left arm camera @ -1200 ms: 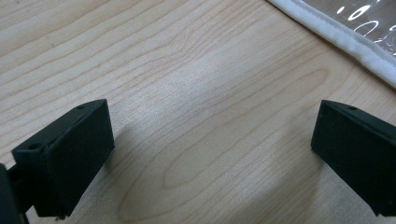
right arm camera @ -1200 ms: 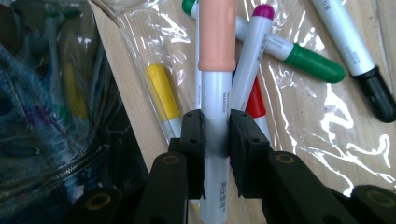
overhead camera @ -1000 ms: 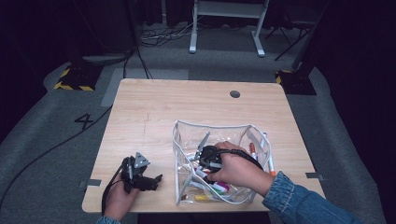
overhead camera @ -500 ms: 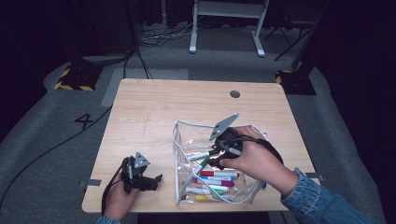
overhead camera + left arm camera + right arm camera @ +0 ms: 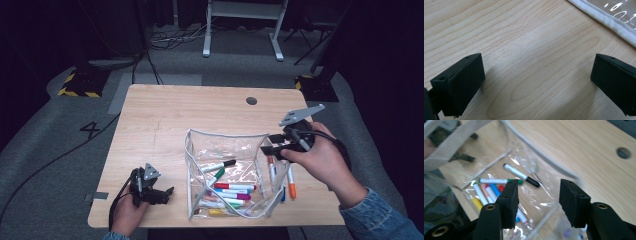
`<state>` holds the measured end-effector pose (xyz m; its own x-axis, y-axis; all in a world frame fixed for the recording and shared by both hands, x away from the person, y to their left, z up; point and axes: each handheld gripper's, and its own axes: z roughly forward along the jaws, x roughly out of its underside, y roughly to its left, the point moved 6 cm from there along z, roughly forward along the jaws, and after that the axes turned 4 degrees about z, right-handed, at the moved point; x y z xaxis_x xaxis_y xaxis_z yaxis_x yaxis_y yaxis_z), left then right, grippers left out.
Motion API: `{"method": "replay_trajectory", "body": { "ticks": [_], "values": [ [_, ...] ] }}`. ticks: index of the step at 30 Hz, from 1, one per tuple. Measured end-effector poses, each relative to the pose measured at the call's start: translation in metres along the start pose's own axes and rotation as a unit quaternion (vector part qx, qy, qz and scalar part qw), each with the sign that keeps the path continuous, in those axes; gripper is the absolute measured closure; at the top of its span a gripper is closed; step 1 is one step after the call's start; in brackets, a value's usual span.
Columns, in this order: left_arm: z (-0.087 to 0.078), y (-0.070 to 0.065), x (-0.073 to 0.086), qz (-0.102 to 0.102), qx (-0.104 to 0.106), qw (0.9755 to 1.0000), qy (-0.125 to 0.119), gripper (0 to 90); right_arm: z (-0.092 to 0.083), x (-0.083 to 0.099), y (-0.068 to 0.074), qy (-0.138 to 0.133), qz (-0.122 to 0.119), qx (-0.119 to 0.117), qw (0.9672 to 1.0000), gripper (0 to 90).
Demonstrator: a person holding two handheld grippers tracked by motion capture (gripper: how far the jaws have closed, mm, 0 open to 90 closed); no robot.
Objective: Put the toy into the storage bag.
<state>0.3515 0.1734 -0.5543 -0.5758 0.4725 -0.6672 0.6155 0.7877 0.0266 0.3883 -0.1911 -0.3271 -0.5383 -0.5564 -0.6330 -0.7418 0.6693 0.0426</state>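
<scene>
High view, looking down on a wooden table [image 5: 165, 120]; a clear zip pouch [image 5: 227, 172] stands open near the front edge, with coloured markers [image 5: 231, 192] lying inside it; the right hand-held gripper [image 5: 274, 148] hangs just above the pouch's right wall, and two more markers [image 5: 291, 182] lie on the table directly below that hand; its jaws are about half open and have just been closing a little, with nothing gripped between them; right gripper view looks down between those jaws at the pouch rim [image 5: 541, 152] and the markers underneath; the left hand-held gripper [image 5: 167, 192] rests low on the table just left of the pouch, jaws wide apart and empty, bare wood between them in the left gripper view. Risk, as a judgement: the right jaws sit close to the soft rim, so a downward reach may snag or fold it; with nothing steadying the pouch, it could tip or slide, spilling markers toward the table edge.
</scene>
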Motion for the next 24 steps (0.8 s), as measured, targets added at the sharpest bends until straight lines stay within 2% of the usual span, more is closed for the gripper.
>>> {"method": "replay_trajectory", "body": {
  "ticks": [5, 8, 11, 14, 17, 24],
  "values": [
    [0.000, 0.000, 0.000, 0.000, 0.000, 1.0000, -0.001, 0.0, -0.016, 0.021, -0.036, -0.017, 0.049, 0.028, 0.9983, 52.5],
    [0.000, 0.000, 0.000, 0.000, 0.000, 1.0000, -0.001, 0.0, -0.022, 0.036, -0.055, -0.023, 0.083, 0.043, 0.9954, 53.8],
    [0.000, 0.000, 0.000, 0.000, 0.000, 1.0000, -0.001, 0.0, -0.021, 0.054, -0.074, -0.020, 0.110, 0.054, 0.9922, 54.0],
    [0.000, 0.000, 0.000, 0.000, 0.000, 1.0000, -0.001, 0.0, -0.011, 0.076, -0.089, 0.000, 0.135, 0.063, 0.9888, 54.0],
    [0.000, 0.000, 0.000, 0.000, 0.000, 1.0000, -0.001, 0.0, 0.008, 0.101, -0.099, 0.031, 0.152, 0.070, 0.9854, 53.7],
    [0.000, 0.000, 0.000, 0.000, 0.000, 1.0000, -0.001, 0.0, 0.052, 0.148, -0.107, 0.087, 0.181, 0.063, 0.9775, 53.6]
  ]
}}
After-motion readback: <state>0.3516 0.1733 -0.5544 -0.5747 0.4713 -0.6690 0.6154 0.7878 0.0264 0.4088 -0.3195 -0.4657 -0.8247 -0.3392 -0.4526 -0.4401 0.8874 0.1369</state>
